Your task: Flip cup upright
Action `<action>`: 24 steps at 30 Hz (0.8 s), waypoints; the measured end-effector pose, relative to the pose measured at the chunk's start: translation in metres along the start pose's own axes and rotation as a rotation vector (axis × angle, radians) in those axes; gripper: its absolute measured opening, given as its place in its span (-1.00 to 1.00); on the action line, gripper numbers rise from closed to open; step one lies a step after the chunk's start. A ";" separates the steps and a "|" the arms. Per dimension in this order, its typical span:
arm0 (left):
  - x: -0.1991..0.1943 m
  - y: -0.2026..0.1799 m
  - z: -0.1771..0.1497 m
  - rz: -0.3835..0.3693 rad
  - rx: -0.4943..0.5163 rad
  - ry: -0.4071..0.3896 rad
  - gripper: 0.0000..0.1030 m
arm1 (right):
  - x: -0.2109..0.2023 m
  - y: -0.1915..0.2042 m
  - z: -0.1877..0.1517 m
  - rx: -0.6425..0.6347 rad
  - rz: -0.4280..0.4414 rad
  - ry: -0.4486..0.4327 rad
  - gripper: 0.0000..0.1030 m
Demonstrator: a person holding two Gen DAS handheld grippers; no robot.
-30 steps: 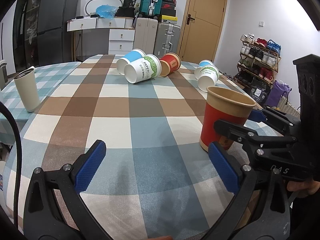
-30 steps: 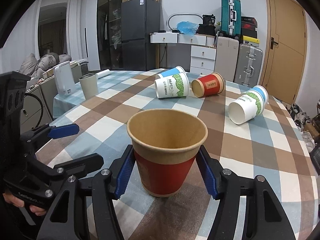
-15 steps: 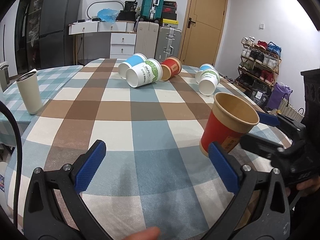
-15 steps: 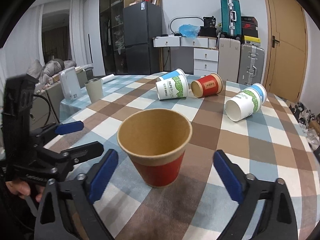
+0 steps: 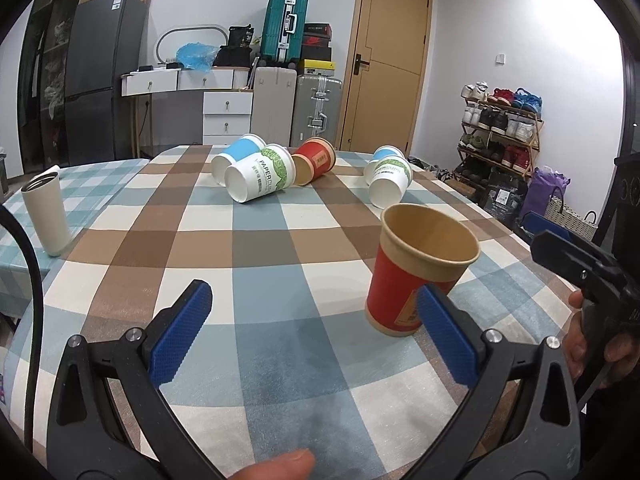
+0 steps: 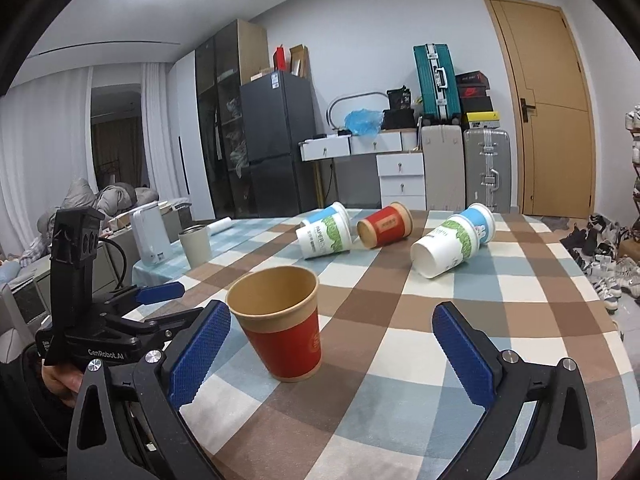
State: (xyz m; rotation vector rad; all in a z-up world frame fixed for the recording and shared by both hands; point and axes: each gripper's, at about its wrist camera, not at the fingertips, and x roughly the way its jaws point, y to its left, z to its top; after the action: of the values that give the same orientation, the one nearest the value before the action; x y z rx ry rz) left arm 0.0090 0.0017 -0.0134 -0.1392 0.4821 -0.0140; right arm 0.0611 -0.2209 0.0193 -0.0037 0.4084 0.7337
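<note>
Where it lies tipped, white cup (image 5: pixel 259 178) reads "PAPERCUPS"

Upright red cup (image 5: pixel 416 276) on checked tablecloth (image 5: pixel 280 248) — beside wide-spread left gripper (image 5: pixel 312 332)

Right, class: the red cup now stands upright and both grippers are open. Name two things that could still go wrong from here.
1. The right gripper is open, but its left pad sits close beside the upright red cup; a sideways pull might knock it over.
2. Several cups lie on their sides, such as the white-and-green cup and the tipped red cup; being round, they could roll across the tablecloth when nudged.
</note>
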 end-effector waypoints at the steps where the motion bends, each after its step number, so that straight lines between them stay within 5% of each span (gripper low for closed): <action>1: 0.000 -0.001 0.001 -0.004 0.001 -0.001 0.98 | 0.000 -0.001 0.000 0.005 0.007 0.001 1.00; 24: -0.007 -0.004 0.007 -0.006 0.019 -0.043 0.98 | 0.000 0.007 -0.005 -0.043 0.013 0.016 1.00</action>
State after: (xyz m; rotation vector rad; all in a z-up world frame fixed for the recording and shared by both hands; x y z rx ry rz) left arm 0.0062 -0.0012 -0.0035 -0.1215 0.4383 -0.0214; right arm 0.0547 -0.2168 0.0160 -0.0470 0.4079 0.7555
